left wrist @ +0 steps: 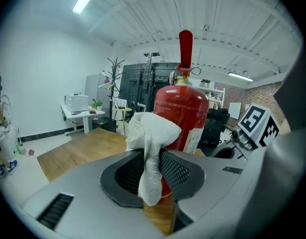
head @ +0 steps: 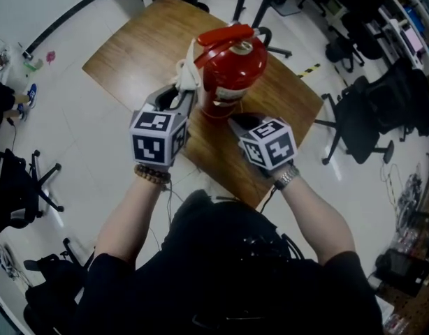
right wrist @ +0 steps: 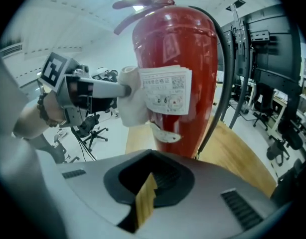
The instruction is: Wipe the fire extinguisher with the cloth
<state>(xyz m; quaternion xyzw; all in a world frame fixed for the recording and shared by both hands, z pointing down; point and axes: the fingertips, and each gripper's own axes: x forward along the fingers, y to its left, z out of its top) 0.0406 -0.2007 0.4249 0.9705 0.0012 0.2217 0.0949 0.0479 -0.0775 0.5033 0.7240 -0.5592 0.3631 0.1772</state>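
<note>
Two grippers in play: the left gripper [head: 181, 96] has its jaws clamped on the white cloth [left wrist: 153, 133], whose bunched end presses against the side of the red fire extinguisher [head: 232, 68], beside its paper label [right wrist: 165, 91]. The right gripper [right wrist: 145, 195] sits low near the extinguisher's base, jaws closed on nothing. The extinguisher stands upright on a wooden bench [head: 131, 54], with pale floor [head: 96, 138] and black office chairs [head: 368, 110] around.

You had a glossy red metal extinguisher [right wrist: 178, 44] with a paper label [right wrist: 165, 89], a nubbly white cloth [left wrist: 152, 133], and a matt wood-grain surface [head: 131, 54].
</note>
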